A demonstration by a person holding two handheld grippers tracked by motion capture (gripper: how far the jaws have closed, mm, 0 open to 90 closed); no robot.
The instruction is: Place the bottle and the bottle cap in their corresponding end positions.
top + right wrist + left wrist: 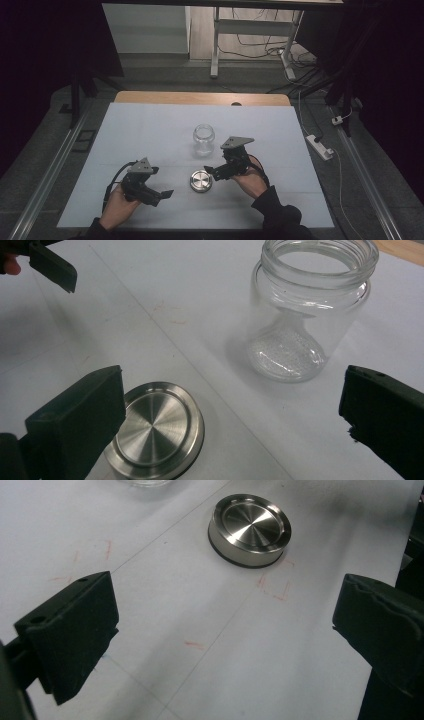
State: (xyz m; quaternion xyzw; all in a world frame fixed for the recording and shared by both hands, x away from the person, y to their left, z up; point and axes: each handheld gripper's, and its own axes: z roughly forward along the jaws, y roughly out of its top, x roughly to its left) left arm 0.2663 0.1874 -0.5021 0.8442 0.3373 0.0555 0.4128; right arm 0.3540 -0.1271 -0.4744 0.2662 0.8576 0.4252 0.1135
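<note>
Left tongs (159, 192) apart | right tongs (216, 171) apart | lid (201, 181) between | jar (204, 139) uncapped

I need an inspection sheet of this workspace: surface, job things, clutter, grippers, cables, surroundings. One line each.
Surface: white sheet on a wooden table, faint red marks.
Job things: glass jar upright, open, empty; metal lid flat on the sheet, apart from the jar.
Clutter: nothing seen.
Grippers: left gripper open, holding nothing; right gripper open, beside the lid.
Cables: floor cables and a power strip to the right.
Surroundings: dark curtains, a metal frame behind.
</note>
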